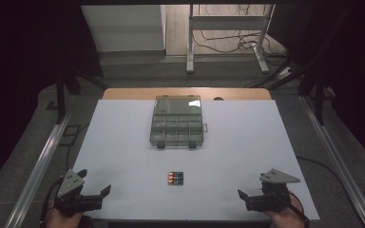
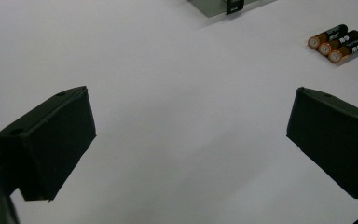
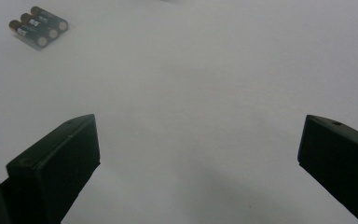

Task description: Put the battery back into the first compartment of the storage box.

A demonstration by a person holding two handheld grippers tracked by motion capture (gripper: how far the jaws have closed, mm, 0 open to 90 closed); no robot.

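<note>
The left gripper [image 1: 96, 182] and the right gripper [image 1: 252, 190] rest at the near corners of the white table [image 1: 123, 156], jaws spread wide, holding and touching nothing. Three black-and-copper batteries [image 1: 176, 178] lie side by side, touching, between the grippers, near the clear compartment box [image 1: 177, 124] with its lid raised.

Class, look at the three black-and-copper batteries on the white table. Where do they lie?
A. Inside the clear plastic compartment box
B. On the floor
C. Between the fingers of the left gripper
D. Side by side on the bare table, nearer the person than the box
D: the three black-and-copper batteries lie together on the white table, nearer the person than the clear plastic compartment box.
</note>
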